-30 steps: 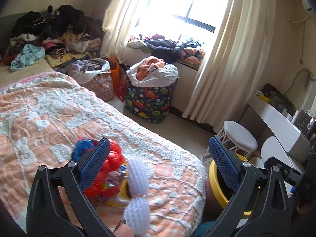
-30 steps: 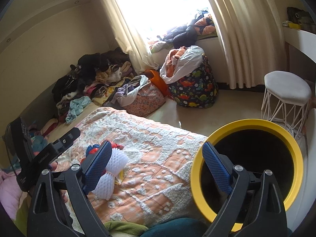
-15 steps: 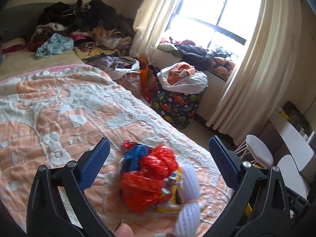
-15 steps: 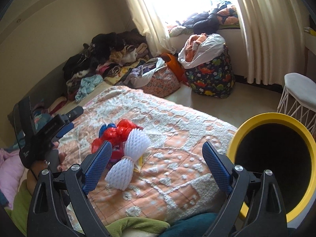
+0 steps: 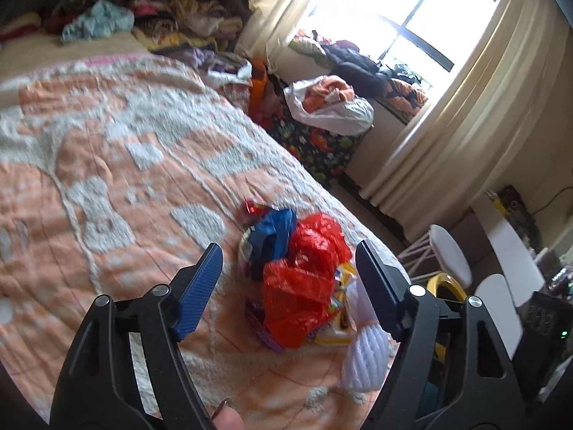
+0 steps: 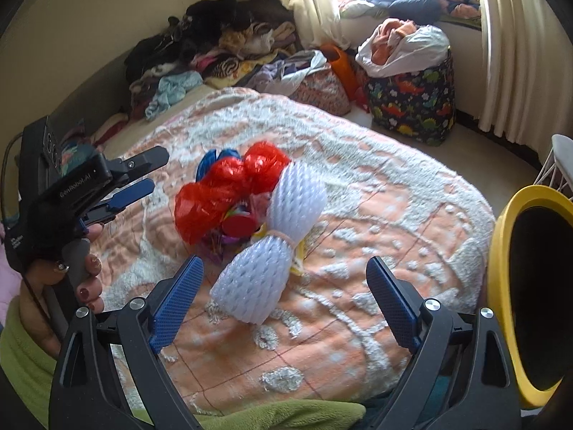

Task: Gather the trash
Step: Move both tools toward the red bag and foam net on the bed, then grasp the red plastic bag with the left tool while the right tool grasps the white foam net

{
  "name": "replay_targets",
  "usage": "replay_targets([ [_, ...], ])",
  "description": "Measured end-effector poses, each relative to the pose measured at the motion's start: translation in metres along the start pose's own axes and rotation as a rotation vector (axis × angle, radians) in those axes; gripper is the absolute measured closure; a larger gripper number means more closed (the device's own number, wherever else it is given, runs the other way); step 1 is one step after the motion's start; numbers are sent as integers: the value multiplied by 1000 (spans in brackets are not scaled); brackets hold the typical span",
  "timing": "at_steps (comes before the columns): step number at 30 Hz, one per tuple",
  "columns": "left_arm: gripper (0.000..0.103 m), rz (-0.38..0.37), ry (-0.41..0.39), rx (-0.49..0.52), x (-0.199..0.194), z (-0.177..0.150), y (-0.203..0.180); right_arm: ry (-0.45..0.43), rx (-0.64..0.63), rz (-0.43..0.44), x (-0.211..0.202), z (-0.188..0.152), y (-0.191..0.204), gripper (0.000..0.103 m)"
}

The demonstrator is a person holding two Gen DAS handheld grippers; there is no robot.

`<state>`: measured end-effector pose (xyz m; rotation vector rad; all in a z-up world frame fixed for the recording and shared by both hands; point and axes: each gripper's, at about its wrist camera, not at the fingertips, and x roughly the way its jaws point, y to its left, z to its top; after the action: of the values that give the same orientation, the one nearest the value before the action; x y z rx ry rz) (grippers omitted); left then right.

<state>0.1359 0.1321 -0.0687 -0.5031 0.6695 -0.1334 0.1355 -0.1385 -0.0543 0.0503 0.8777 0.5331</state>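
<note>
Left hand-held gripper closing, jaws astride red plastic bag, pads not touching yet; right hand-held gripper open, white foam net just ahead. Risk: bag crumples, loose wrappers underneath stay on bed

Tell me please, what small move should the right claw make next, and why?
Probably ease the right claw forward and down around the white foam net. The net lies on the bedspread just ahead of the open, closing jaws, nothing between them yet, with the yellow-rimmed bin waiting on the right.
</note>
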Motion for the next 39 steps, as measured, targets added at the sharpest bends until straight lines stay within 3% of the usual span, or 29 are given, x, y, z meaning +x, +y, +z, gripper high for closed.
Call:
replay_targets([
  [5, 39, -6, 34, 32, 7, -8, -7, 44, -7, -23, 23, -2, 4, 20],
  [8, 41, -1, 44, 45, 11, -13, -9, 108, 30, 23, 44, -3, 2, 33],
  [9, 45, 2, 49, 49, 13, -15, -10, 137, 52, 57, 51, -6, 0, 47],
  [10, 47, 3, 52, 49, 15, -16, -10, 156, 65, 68, 55, -8, -1, 54],
  [11, 49, 4, 55, 50, 17, -16, -10, 157, 69, 73, 55, -9, -3, 55],
  [15, 57, 27, 75, 78, 24, -22, -15, 107, 71, 105, 42, -10, -7, 78],
  [18, 62, 30, 79, 88, 25, -22, -17, 91, 66, 99, 37, -12, -7, 79],
  [25, 94, 51, 94, 109, 26, -24, -21, 44, 108, 97, 20, -14, -19, 80],
  [28, 101, 24, 90, 127, 23, -24, -29, 22, 142, 106, 11, -16, -28, 80],
  [39, 103, -42, 19, 180, 3, -21, -58, -30, 143, 90, -16, -17, -35, 80],
])
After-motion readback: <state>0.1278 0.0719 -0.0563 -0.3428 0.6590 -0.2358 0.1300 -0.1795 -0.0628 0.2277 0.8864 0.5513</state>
